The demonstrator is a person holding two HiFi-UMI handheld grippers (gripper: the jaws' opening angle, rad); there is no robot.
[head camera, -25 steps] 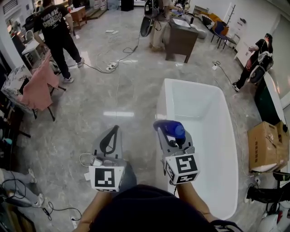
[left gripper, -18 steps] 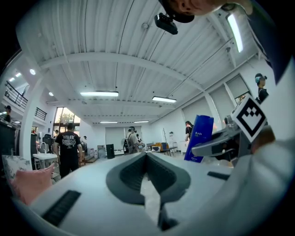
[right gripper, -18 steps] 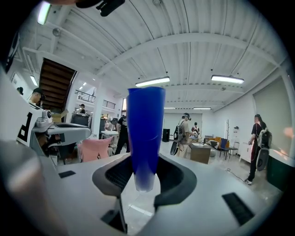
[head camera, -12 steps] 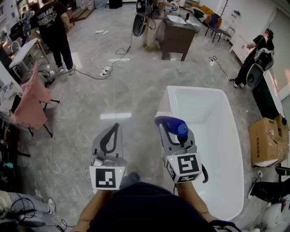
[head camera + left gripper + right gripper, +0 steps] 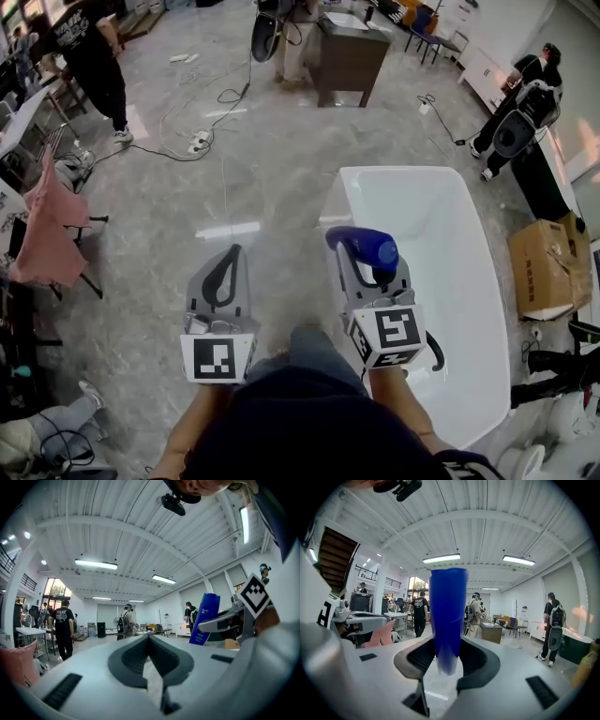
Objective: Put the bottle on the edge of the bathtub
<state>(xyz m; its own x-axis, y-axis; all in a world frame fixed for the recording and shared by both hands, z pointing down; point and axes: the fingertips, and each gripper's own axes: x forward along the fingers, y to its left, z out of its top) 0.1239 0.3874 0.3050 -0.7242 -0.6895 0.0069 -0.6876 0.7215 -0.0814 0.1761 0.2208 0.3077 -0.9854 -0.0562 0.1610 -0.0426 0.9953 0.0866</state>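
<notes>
A blue bottle is clamped in my right gripper, which is shut on it and holds it over the left rim of the white bathtub. In the right gripper view the bottle stands upright between the dark pads of that gripper. My left gripper hovers over the grey floor to the left of the tub, shut with nothing in it. In the left gripper view that gripper has its tips touching, and the bottle shows at the right.
A cardboard box sits right of the tub. A brown desk stands at the back, with cables on the floor near it. A pink cloth hangs on a chair at the left. People stand at back left and right.
The whole view has moved forward across the floor, and the tub lies a little nearer. The bottle stays in the right gripper and sits slightly further over the tub's left rim.
</notes>
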